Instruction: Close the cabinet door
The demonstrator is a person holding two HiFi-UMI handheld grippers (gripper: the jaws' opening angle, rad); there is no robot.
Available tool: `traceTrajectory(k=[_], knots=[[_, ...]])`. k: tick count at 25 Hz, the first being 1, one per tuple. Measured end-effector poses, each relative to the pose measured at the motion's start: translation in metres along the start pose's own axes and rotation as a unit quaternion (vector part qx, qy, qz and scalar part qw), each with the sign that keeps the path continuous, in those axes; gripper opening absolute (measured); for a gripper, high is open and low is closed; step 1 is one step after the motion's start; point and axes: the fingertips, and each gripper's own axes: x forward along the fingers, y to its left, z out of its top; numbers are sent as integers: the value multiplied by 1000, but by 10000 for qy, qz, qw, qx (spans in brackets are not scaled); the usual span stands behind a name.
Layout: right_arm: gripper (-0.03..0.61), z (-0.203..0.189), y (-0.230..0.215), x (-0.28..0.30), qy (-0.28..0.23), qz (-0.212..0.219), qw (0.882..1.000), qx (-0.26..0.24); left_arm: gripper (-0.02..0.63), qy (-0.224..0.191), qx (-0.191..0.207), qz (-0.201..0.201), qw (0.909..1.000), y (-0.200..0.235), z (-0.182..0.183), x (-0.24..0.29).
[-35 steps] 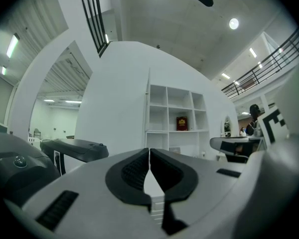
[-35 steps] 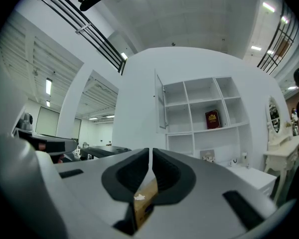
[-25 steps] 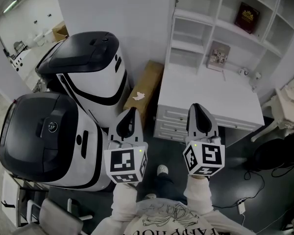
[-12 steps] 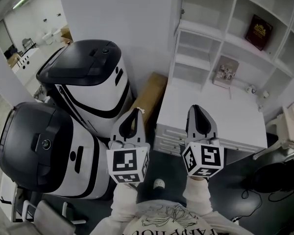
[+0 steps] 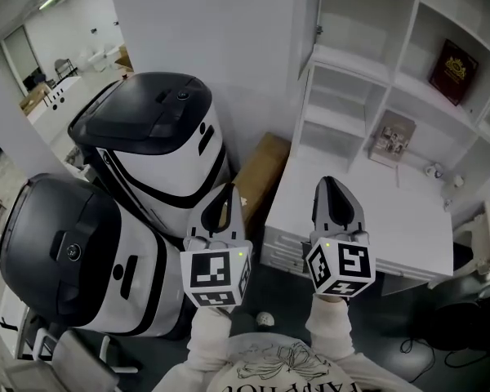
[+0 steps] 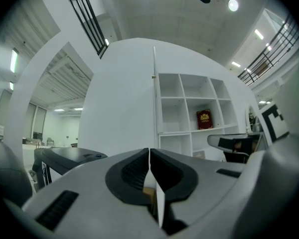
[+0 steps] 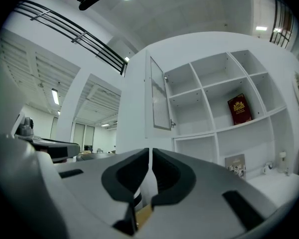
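Note:
The white shelf cabinet [image 5: 376, 64] fills the upper right of the head view. Its door [image 5: 312, 6] stands open at the cabinet's left side and shows edge-on there. In the right gripper view the door [image 7: 159, 101] shows a slatted panel and a small handle [image 7: 173, 125]. In the left gripper view the door [image 6: 154, 103] is a thin edge. My left gripper [image 5: 222, 190] and right gripper [image 5: 330, 184] are held side by side in front of me, well short of the door. Both are shut with nothing in them; the closed jaws also show in the left gripper [image 6: 149, 156] and right gripper [image 7: 150, 156] views.
Two big white-and-black machines [image 5: 159, 137] [image 5: 65, 251] stand at the left. A cardboard box [image 5: 261, 178] leans between them and a white desk [image 5: 367, 219] with drawers. A red book [image 5: 453, 60] and a picture [image 5: 392, 137] sit on shelves. A chair [image 5: 73, 366] is at the lower left.
The head view has swung up and left, so the cabinet and desk sit lower and further right in the picture. Both grippers keep their place and stay shut.

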Motion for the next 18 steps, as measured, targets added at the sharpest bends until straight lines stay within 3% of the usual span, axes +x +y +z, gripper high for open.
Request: traceTrajectory(k=[18], knots=[[20,7,-4,81,-17,190,9998,10,8,75,57,160,9998,32,1,67]])
